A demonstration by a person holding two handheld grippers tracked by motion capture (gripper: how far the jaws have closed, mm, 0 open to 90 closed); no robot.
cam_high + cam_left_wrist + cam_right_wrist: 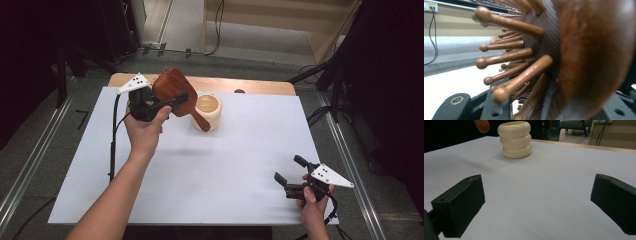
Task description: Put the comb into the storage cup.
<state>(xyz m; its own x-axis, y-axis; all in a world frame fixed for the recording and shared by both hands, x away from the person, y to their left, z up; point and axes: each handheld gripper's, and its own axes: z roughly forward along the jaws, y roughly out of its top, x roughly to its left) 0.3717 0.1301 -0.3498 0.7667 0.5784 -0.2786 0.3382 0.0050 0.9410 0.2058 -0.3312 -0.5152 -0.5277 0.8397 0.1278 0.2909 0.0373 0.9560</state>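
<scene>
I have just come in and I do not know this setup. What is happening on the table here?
A person works at a table with a gripper in each hand. The left gripper is shut on a wooden hairbrush and holds it in the air, its handle pointing down toward a cream cup made of stacked rings. The brush is not yet in the cup. The right gripper is open, holds nothing and sits near the table's right front corner.

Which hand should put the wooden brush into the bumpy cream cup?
Left, probably. The left gripper already grips the brown wooden hairbrush, its handle tip hanging beside the cream ribbed cup. The right gripper is open, holds nothing, and sits far off near the white table edge.
</scene>
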